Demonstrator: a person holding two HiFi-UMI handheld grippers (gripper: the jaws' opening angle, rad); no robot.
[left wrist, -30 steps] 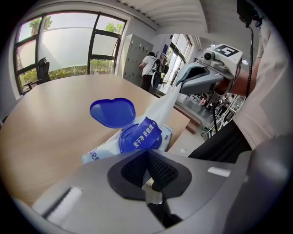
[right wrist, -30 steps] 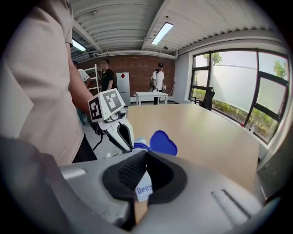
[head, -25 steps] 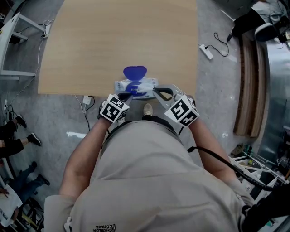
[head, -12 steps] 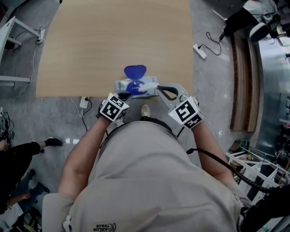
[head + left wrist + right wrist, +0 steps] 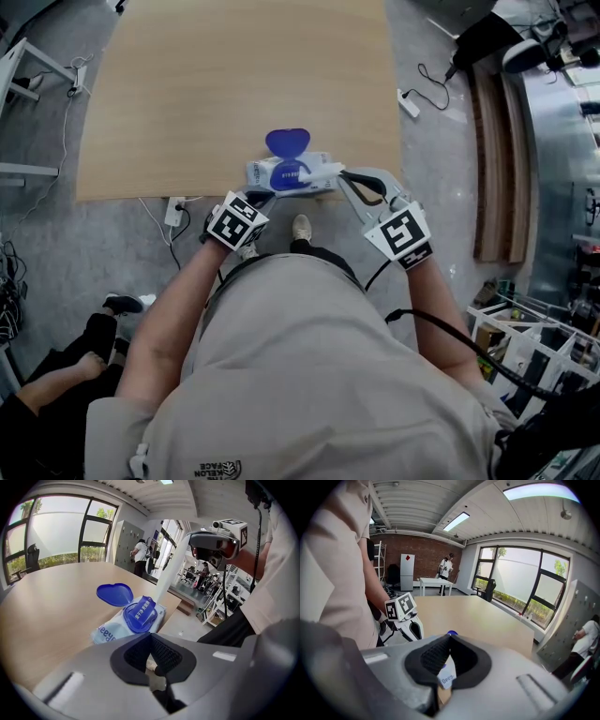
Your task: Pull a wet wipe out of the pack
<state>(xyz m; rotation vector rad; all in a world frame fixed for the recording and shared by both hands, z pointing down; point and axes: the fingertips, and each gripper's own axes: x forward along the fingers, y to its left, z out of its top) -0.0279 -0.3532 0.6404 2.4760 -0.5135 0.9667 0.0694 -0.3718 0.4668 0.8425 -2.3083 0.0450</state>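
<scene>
The wet wipe pack (image 5: 291, 175) lies at the near edge of the wooden table (image 5: 234, 84), its round blue lid (image 5: 287, 141) flipped open. In the left gripper view the pack (image 5: 124, 620) sits just past my jaws. My left gripper (image 5: 260, 196) is shut at the pack's near edge and seems to pinch it. My right gripper (image 5: 343, 174) is shut on a white wipe (image 5: 323, 170). That wipe (image 5: 166, 581) stretches taut from the pack's opening up to the right gripper (image 5: 192, 538). In the right gripper view, white material shows between the shut jaws of the right gripper (image 5: 449, 639).
The pack rests right at the table's edge, with grey floor below. A power strip (image 5: 406, 103) and cables lie on the floor to the right. Someone's legs (image 5: 66, 375) show at the lower left. People stand far off in the room (image 5: 140, 555).
My right gripper has drawn back to the right and away from the pack, and the wipe has come further out. The left gripper has stayed at the pack.
</scene>
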